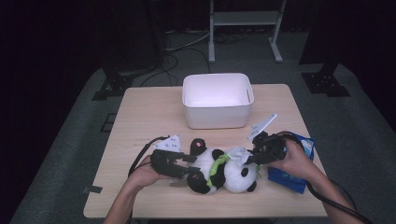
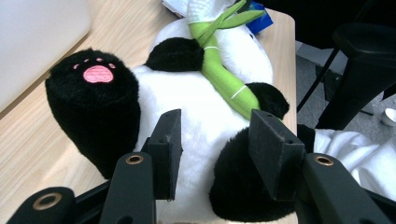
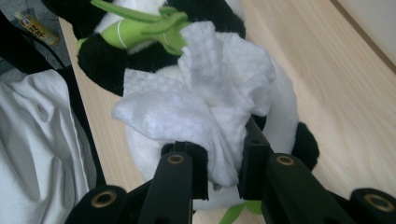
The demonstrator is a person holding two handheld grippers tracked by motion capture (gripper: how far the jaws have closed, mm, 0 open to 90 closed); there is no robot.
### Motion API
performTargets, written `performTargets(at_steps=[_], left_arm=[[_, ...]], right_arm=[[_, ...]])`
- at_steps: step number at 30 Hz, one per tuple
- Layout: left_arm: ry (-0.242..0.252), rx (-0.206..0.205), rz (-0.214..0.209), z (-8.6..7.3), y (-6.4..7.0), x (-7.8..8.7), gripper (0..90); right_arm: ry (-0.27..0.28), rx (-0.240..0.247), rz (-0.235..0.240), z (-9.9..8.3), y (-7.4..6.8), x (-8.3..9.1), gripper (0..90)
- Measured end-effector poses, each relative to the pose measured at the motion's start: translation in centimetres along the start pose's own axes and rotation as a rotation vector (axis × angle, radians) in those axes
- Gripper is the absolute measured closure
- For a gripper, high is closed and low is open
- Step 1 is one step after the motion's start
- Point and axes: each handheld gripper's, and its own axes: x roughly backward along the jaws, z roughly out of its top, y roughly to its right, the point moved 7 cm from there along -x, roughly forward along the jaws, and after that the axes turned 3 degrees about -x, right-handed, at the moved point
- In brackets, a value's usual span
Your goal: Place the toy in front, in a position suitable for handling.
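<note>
From the high view we see the panda plush [image 1: 223,169] lying on its back near the near edge of the tabletop [image 1: 140,116], about midway between the left and right edges. Our left claw [image 1: 191,164] meets it from the left at the legs, and our right claw [image 1: 250,158] comes in from the right at the head with a white wipe [image 1: 238,153] in its grip. A white bin [image 1: 217,100] stands toward the far edge, well apart from the plush, with bare wood between them and more open wood toward the far left corner. A blue packet [image 1: 294,179] lies under our right hand by the right edge.

In the left gripper view, the left claw [image 2: 215,149] stands fairly wide, its jaws straddling the plush's lower belly and one black leg, not pressed shut. A green bamboo stalk [image 2: 219,70] lies across the plush's chest.

In the right gripper view, the right claw [image 3: 224,168] is narrow, pinching the bunched wipe [image 3: 201,102], which rests against the plush's head [image 3: 285,112]. Open tabletop runs to the right of the plush.
</note>
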Motion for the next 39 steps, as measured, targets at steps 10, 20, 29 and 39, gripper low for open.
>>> performTargets(at_steps=[10,20,29,39], left_arm=[[0.001,0.007,0.019,-0.2,-0.4,0.2,53.4],[-0.004,0.002,0.029,-0.2,-0.4,0.3,52.2],[-0.006,0.002,0.032,-0.1,-0.5,0.3,51.6],[-0.008,0.001,0.033,-0.1,-0.5,0.3,51.2]], right_arm=[[-0.017,-0.036,-0.007,-2.2,0.4,0.5,77.0],[0.005,-0.112,-0.086,-4.7,3.1,2.4,77.1],[0.003,-0.268,-0.188,-9.1,7.5,4.3,76.9],[-0.011,-0.370,-0.188,-12.2,9.6,4.1,60.3]])
